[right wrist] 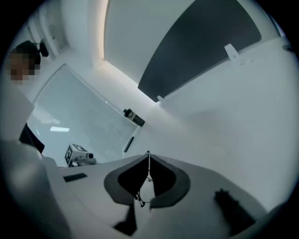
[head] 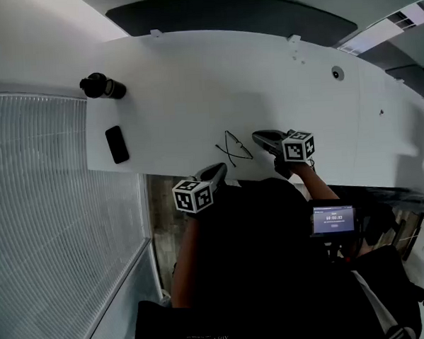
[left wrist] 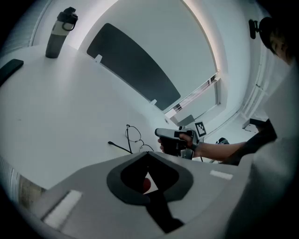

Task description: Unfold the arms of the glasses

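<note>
Left tongs (head: 221, 169) and right tongs (head: 256, 136) are pointing at the glasses (head: 232, 148), which are lying on the white tabletop (head: 193, 81) between them. Left gripper view is showing its tongs clenched on nothing, with the glasses lying ahead. Right gripper view is showing its tongs clenched too.

left tongs (head: 221, 167) grey | right tongs (head: 258, 136) grey | marker cubes (head: 193, 196) black-white | top (head: 260, 269) black

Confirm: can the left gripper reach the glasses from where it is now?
Probably yes. Only bare table lies between the left gripper and the glasses, and the right gripper, shut on their frame, is at their other side. The left gripper is shut, so it must open first.
</note>
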Available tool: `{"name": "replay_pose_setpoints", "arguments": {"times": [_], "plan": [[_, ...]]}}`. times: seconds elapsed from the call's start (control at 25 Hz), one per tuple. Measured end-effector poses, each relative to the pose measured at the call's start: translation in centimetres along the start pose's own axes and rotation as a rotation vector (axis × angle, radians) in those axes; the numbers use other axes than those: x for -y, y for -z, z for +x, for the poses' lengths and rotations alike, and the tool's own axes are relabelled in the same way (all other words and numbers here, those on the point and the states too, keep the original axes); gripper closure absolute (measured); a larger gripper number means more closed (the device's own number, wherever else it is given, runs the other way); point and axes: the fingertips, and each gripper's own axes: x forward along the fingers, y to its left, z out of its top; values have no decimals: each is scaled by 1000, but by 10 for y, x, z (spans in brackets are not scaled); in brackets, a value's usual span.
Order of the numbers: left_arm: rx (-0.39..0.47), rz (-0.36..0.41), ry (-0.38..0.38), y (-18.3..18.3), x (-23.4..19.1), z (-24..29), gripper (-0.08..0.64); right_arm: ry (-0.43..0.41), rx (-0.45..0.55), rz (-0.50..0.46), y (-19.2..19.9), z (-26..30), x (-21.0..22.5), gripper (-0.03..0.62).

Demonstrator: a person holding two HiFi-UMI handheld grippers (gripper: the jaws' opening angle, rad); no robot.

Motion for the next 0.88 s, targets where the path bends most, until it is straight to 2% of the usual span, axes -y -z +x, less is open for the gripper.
{"name": "replay_pose_setpoints", "arguments": {"times": [0.12, 0.24, 0.44, 0.56, 0.88], "plan": [[-1, -2, 10, -3, -5, 3, 551, -54, -24, 76, 3, 8, 4, 571], [3, -6, 14, -7, -9, 2, 551, -86, -56, 114, 9, 17, 7, 541], [23, -33, 12, -9, -13, -6, 549, -103, -86, 135, 10, 25, 9, 536], [30, -43, 5, -8, -16, -10, 547, -138, -120, 147, 13, 34, 7, 497], [23, -67, -8, -1, -20, -12, 541, -187, -177, 157, 21, 46, 1, 497]]}}
